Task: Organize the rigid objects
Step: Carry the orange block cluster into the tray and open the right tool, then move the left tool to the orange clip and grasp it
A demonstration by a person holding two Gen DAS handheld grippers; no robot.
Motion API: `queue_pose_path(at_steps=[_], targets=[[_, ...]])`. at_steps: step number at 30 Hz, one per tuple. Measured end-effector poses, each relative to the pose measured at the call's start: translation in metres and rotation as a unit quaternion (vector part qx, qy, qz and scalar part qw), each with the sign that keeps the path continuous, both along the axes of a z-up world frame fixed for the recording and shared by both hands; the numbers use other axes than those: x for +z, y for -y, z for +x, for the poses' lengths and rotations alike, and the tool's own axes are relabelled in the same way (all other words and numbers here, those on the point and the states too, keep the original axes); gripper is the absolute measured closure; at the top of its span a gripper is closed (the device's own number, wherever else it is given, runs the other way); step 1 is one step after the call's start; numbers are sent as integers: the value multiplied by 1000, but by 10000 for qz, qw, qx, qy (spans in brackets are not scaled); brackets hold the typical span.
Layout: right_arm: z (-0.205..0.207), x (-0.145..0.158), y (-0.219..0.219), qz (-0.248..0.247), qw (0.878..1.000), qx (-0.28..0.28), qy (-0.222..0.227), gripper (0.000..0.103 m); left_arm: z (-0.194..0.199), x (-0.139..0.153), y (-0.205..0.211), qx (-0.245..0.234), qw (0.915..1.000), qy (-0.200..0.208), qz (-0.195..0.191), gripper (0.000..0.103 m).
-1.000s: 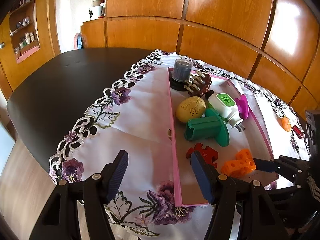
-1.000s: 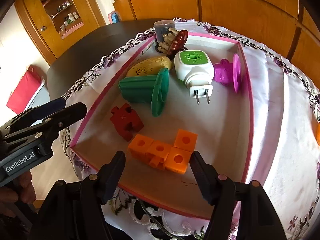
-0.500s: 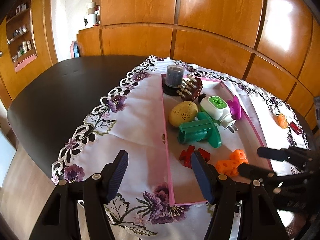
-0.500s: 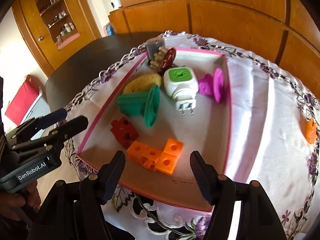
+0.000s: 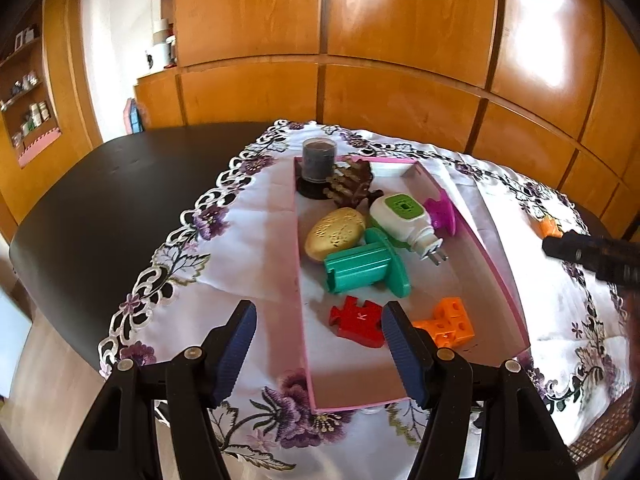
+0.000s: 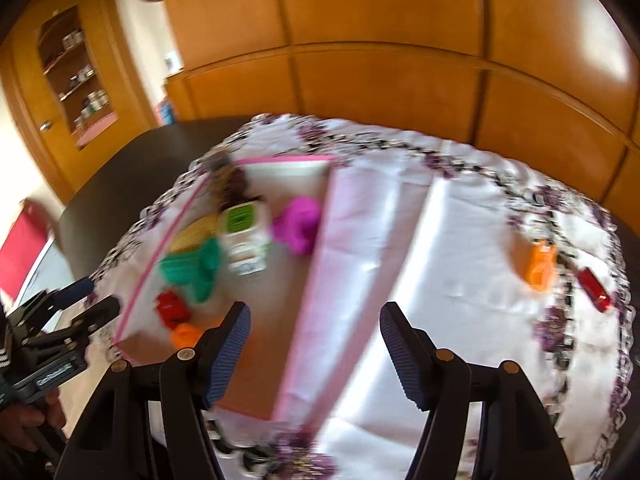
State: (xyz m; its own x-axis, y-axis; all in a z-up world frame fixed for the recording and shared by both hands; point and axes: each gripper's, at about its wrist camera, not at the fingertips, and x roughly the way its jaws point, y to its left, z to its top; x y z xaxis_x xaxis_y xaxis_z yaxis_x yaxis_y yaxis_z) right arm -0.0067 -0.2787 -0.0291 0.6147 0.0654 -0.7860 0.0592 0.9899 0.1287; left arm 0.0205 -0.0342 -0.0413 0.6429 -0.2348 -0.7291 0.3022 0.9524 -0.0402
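A pink-rimmed tray (image 5: 298,248) on the flowered tablecloth holds a dark jar (image 5: 318,158), a brown bristle brush (image 5: 354,188), a gold oval (image 5: 336,234), a green-and-white plug-in (image 5: 402,216), a magenta piece (image 5: 442,216), a teal flanged piece (image 5: 364,268), a red puzzle piece (image 5: 356,322) and orange linked cubes (image 5: 450,322). My left gripper (image 5: 320,344) hangs open over the tray's near left corner, holding nothing. In the blurred right wrist view my right gripper (image 6: 316,344) is open and empty above the tray's right rim (image 6: 314,264). An orange object (image 6: 538,266) and a red one (image 6: 594,294) lie on the cloth at the right.
Bare dark tabletop (image 5: 120,200) lies left of the cloth. Wooden panelled cabinets (image 5: 400,40) stand close behind the table. The right gripper's fingers (image 5: 580,252) show at the right edge of the left wrist view. A hand (image 6: 28,424) holds the left gripper.
My right gripper has risen and swung right, away from the orange cubes and over the tray's right rim; its view is now blurred. My left gripper drew back slightly. Both stayed open.
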Motion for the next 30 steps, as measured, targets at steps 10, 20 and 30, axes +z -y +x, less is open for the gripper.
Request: queue_pose_path(at_steps=[10, 20, 30], targets=[[-8, 11, 110, -452, 9922, -1160, 78, 35, 0, 14, 30, -359, 9991, 170, 141, 37], [-46, -20, 250, -332, 9431, -3308, -70, 35, 2, 23, 75, -813, 9958, 259, 326, 37], [-79, -31, 302, 941, 8984, -4290, 15, 35, 1, 17, 154, -1730, 9840, 10, 424, 37]])
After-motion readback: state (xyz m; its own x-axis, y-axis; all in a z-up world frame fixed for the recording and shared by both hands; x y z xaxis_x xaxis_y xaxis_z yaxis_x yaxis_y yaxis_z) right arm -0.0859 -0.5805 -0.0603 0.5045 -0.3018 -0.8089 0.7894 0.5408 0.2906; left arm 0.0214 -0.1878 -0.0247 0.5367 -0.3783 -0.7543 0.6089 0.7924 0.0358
